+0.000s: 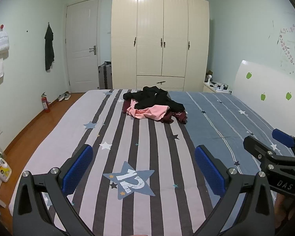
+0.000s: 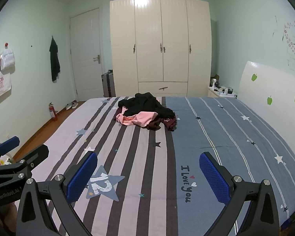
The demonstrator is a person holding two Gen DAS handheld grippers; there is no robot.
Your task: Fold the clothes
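— Clothes [image 1: 154,105]? They sit in one loose heap far up the bed [image 1: 139,147], near the wardrobe end, right where the striped half of the cover meets the blue half. A black garment [image 1: 155,96] lies on top, a pink one [image 1: 147,113] spills out toward us, and something dark red [image 1: 172,118] shows underneath.

— So has any folding begun?

— I'd say not. Nothing is laid flat. This looks like the very start, both tools hovering over the near part of the bed, well apart from the heap.

— And the tongs?

— Going left to right: the left tongs [image 1: 143,169] stand spread wide, pinching nothing, with only bedcover between the blue pads. The right tongs [image 2: 148,177] are the same, spread and empty.

— What next, then?

— A reach forward to the pile, I'd guess, to pick out one garment, probably the black one on top, and drag it to the bare striped area to spread it.

— Any containers?

— No basket or box for the clothes. A wardrobe [image 1: 160,39] stands shut behind, with suitcases on top of and beside it; contents unseen.
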